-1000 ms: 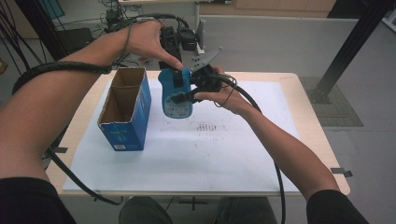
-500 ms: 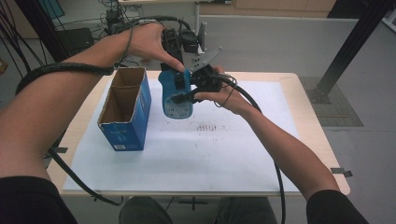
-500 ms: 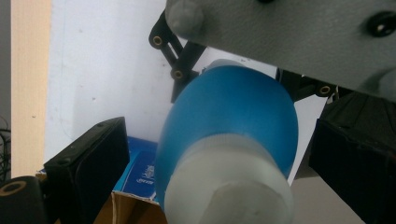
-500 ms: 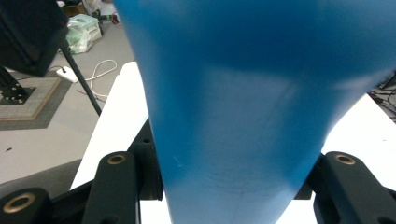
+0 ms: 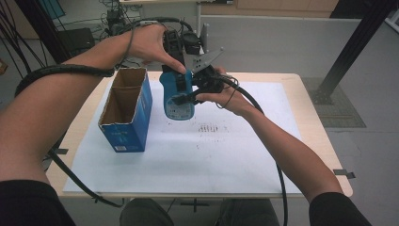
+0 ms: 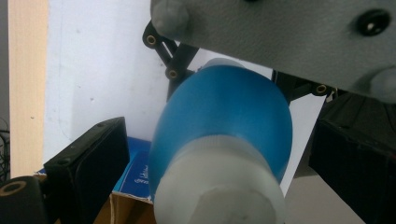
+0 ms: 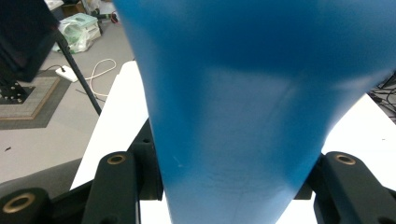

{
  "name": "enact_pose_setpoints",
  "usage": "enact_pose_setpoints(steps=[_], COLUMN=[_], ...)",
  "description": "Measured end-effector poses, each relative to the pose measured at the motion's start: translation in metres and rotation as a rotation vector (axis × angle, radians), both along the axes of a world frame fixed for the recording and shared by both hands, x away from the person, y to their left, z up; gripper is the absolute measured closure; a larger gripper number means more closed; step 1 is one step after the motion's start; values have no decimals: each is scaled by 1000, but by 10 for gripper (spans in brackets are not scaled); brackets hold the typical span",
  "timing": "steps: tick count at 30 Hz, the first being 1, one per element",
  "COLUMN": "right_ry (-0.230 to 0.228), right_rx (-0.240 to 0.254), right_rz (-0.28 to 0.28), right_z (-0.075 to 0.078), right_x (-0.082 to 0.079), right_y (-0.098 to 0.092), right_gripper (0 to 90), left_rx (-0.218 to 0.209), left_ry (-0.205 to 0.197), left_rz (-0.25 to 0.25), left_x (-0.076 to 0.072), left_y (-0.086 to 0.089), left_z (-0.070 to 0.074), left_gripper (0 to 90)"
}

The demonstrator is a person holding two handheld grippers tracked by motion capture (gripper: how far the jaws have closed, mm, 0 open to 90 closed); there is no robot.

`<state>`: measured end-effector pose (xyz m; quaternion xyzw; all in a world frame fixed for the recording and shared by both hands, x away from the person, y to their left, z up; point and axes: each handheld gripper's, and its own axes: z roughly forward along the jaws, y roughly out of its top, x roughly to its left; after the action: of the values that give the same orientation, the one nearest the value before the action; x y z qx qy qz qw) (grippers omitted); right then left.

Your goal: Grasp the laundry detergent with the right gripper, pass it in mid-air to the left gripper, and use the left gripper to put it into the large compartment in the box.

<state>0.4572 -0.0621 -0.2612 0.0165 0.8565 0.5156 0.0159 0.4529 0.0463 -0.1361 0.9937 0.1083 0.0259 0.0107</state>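
The blue bottle (image 5: 179, 94) hangs in the air above the white sheet (image 5: 197, 155) on the worktop (image 5: 310, 113), just beside the open blue carton (image 5: 124, 110). The right tongs (image 5: 186, 98) clamp its body from the side — apparently to steady it while its white cap (image 6: 219, 186) is worked. The left tongs (image 5: 178, 75) come down over the top; the cap sits between their jaws, which look spread — whether the pads press on it, I cannot tell.

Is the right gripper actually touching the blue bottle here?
Touching. In the right gripper view, the blue bottle fills the space between the right gripper jaws, both pressed against its sides.
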Motion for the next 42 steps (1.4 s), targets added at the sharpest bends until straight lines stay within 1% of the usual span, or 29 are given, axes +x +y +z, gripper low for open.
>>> enact_pose_setpoints(steps=[1,5,18,22,23,25,27,28,29,32,33,36,40,42], right_ry=[6,6,6,23,1,-4,22,22,0,1,9,15,4,6], right_rx=[3,2,0,-9,5,7,-8,-8,6,6,-3,2,8,3], right_rz=[0,-1,-1,-13,-2,2,-15,-15,-1,-3,-11,-8,-3,-13], right_z=[0,1,1,1,1,1,1,1,1,1,1,1,1,1], right_x=[0,0,-1,-2,0,0,-2,-2,0,0,-1,-1,0,0], right_y=[0,-1,-1,-2,-1,-1,-2,-2,-1,-1,-1,-1,-1,-1], right_gripper=[452,452,451,451,451,451,451,451,451,451,451,451,451,451], left_rx=[-1,-5,2,2,2,4,1,1,1,5,1,4,1,4], left_ry=[-1,-2,2,6,6,6,7,7,8,9,13,16,16,14], left_rz=[-1,-5,-4,-7,-7,-10,-7,-7,-7,-8,-6,-5,-5,-8], left_x=[0,0,2,2,2,2,2,2,2,2,2,2,2,3], left_y=[0,0,-1,-3,-3,-3,-2,-2,-2,-2,-2,-1,-1,-1], left_z=[0,0,-3,-4,-4,-4,-3,-3,-3,-5,-6,-7,-7,-8], left_gripper=[55,55,55,55,55,55,55,55,55,55,55,55,55,55])
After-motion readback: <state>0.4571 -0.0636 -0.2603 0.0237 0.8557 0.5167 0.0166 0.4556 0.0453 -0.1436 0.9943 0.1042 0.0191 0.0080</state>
